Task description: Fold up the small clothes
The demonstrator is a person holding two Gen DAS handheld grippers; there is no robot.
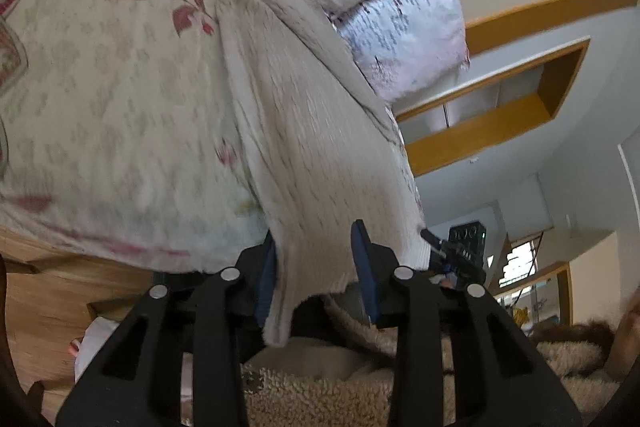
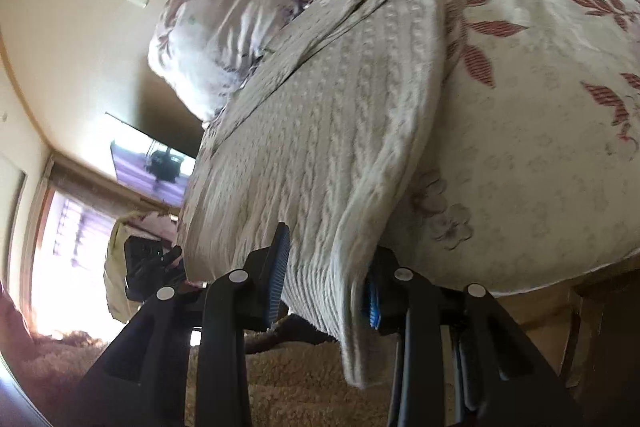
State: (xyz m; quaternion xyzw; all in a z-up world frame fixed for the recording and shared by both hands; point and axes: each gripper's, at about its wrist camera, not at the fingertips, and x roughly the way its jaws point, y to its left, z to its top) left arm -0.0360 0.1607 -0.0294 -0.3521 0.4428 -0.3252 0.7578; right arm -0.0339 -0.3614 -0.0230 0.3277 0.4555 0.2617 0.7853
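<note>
1. In the left wrist view, our left claw (image 1: pixel 320 269) sits at the near hem of the cream knit sweater (image 1: pixel 304 115), which lies stretched out along the bed (image 1: pixel 120 99) toward the pillows (image 1: pixel 400 23). The hem corner hangs down between the two blue pads (image 1: pixel 267 279); the left-hand pad touches the fabric, the other stands apart, so we judge the claw not clenched yet: the cloth is framed, not pinched

2. Why here? A hem corner gives us a clean line to lift and carry toward the collar for a fold, we reckon. At the right edge of the knit we can make out the other claw, working the opposite corner

3. Over to the right wrist view: our right claw (image 2: pixel 326 281) straddles the ribbed hem of the same sweater (image 2: pixel 328 115), whose cuff dangles off the bed edge. Fabric fills the gap between the blue pads (image 2: pixel 278 275) and seems to meet both, though blur leaves us unsure whether the grip is truly firm

4. Both claws at matching corners keep the hem level, so the fold should land square
</note>
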